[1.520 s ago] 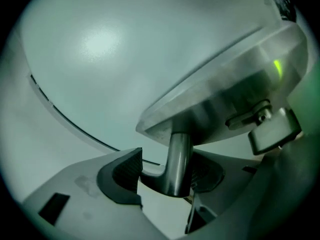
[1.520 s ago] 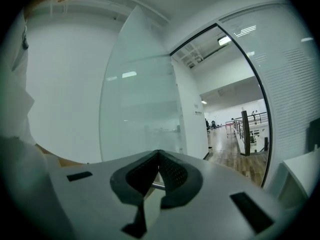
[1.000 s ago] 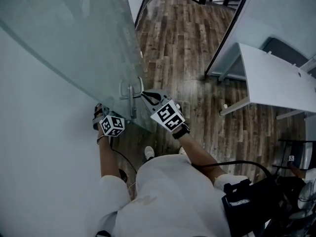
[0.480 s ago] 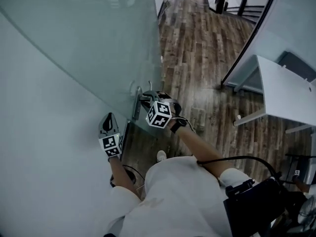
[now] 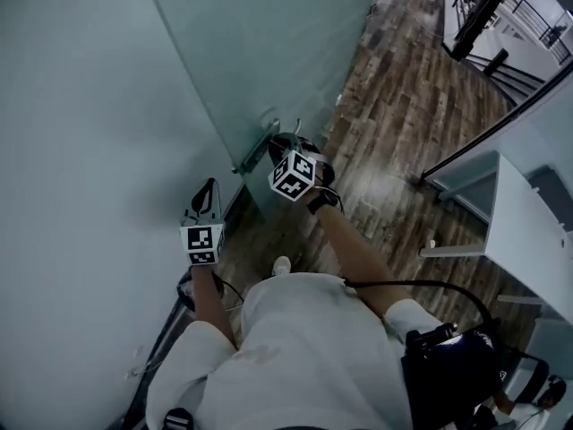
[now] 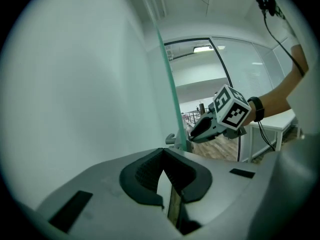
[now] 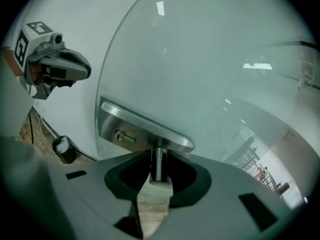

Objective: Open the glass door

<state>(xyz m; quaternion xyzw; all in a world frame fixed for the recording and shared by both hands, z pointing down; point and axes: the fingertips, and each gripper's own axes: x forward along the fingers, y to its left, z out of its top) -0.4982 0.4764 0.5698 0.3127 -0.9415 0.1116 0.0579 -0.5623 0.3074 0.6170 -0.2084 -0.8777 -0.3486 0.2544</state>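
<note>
Wall (image 5: 72,150) at far left, white and close. Left gripper (image 5: 208,189) just beside it, jaws pressed together on nothing, well short of the handle. Glass door (image 5: 269,43) next, its free edge standing between the two grippers. Handle (image 7: 158,166) is a steel bar off the lock plate (image 7: 142,129), sitting in the gap of the right gripper (image 5: 282,146) with its long axis roughly in line with the jaws. Those jaws are apart and have just been closing, pads not yet pressing on the bar. Right hand is clearly the nearer. Wood floor (image 5: 403,124) to the right probably gives swing room; white desk (image 5: 537,231) is well apart.
</note>
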